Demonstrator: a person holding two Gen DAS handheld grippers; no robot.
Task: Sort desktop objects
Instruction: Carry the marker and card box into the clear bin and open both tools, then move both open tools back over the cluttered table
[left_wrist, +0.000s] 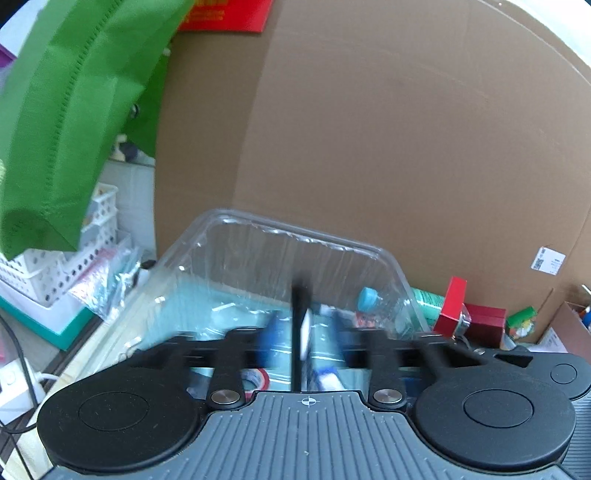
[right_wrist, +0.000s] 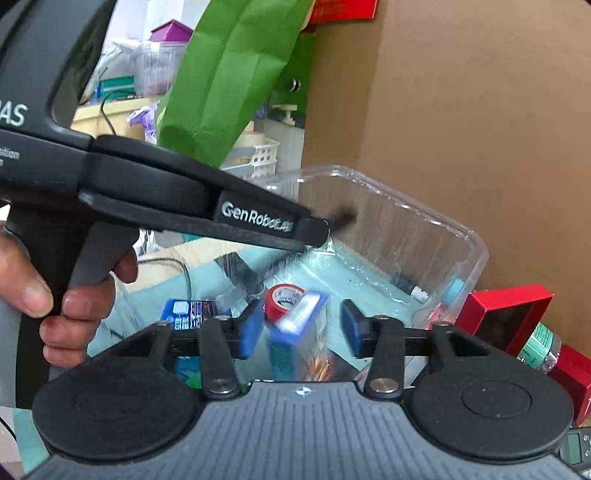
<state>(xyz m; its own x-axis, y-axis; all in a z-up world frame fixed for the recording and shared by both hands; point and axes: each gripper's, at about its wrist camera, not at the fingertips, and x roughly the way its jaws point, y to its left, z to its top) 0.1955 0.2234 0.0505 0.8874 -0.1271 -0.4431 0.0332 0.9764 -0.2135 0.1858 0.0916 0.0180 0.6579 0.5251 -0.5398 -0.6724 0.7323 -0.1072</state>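
Left wrist view: left gripper (left_wrist: 303, 338) wide open over the near rim of a clear plastic tub (left_wrist: 295, 236), blue pads blurred and well apart. Between them, touching neither, a slender black object (left_wrist: 297, 314) standing upright, white at its lower end, its kind lost to blur. Right wrist view: the same left gripper in profile, gripped by a hand (right_wrist: 55, 295), its tip over the tub's left wall, a black smear just beyond the tip. Right gripper (right_wrist: 301, 328) partly open, lower and nearer, at the tub's near side. Between and below its pads a blue pack (right_wrist: 295, 325) with a silvery face, a gap visible on either side, nothing clamped. Level with the pads or lying on the tub floor: not decidable. Red tape roll (right_wrist: 282, 297) on the tub floor just behind the pack. Behind the tub a large cardboard box (left_wrist: 406, 147), to its left a green bag (left_wrist: 66, 110) hanging over white baskets (left_wrist: 44, 273), to its right red boxes (right_wrist: 506, 314).
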